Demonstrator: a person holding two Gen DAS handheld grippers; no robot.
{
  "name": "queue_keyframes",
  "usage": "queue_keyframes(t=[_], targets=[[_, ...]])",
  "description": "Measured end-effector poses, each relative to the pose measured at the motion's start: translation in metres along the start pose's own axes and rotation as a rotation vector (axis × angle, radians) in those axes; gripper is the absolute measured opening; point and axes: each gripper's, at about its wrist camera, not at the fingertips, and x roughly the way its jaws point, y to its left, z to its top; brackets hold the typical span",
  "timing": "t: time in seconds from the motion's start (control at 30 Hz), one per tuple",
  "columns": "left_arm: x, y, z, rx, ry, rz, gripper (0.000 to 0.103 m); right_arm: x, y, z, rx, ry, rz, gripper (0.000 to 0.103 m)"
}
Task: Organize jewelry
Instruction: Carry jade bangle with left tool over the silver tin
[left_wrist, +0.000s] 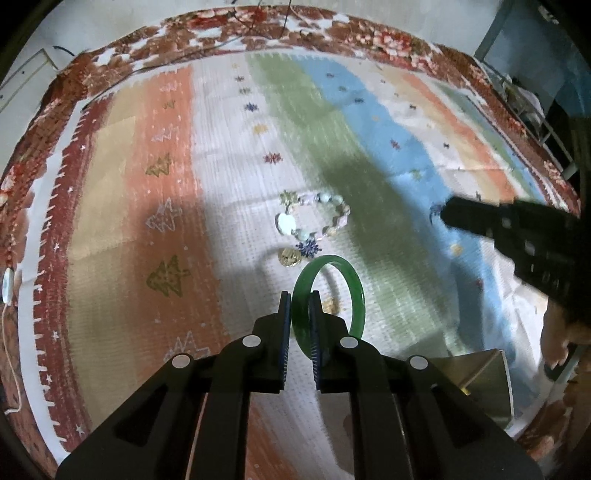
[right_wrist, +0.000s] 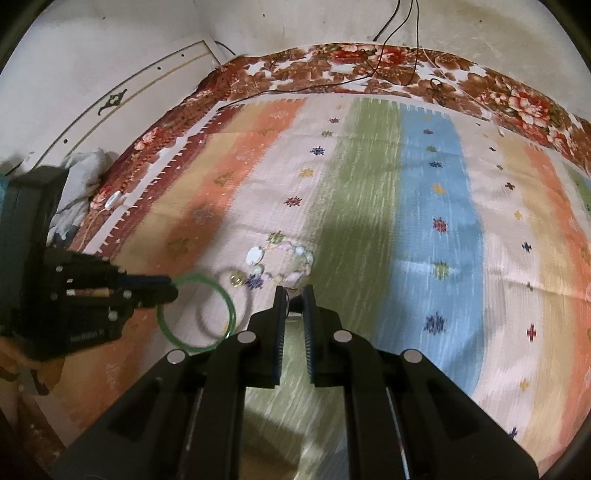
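Observation:
My left gripper is shut on a green bangle and holds it above the striped cloth; the bangle also shows in the right wrist view, held by the left gripper. A beaded bracelet lies on the cloth just beyond, with a gold ring beside it. In the right wrist view the bracelet and ring lie ahead of my right gripper, which is narrowly open with a small dark object between its tips. The right gripper shows at the right in the left wrist view.
A striped cloth covers a floral bedspread. A cardboard box sits at the lower right in the left wrist view. Crumpled grey fabric lies by the wall. Cables trail over the far edge.

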Motion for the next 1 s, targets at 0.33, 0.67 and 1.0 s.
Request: queue_keyframes(t=[0.33, 0.67, 1.0], targets=[[-0.035, -0.015, -0.012, 0.008, -0.076, -0.015, 0.010, -0.043, 0.013, -0.023, -0.019, -0.076, -0.039, 0.010], [-0.075, -0.041, -0.036, 0.044, -0.159, -0.038, 0.010, -0.078, 0.021, -0.051, -0.016, -0.133, -0.044, 0.010], [-0.099, -0.057, -0.072, 0.052, -0.204, -0.078, 0.010, -0.104, 0.039, -0.088, -0.017, -0.156, 0.002, 0.010]])
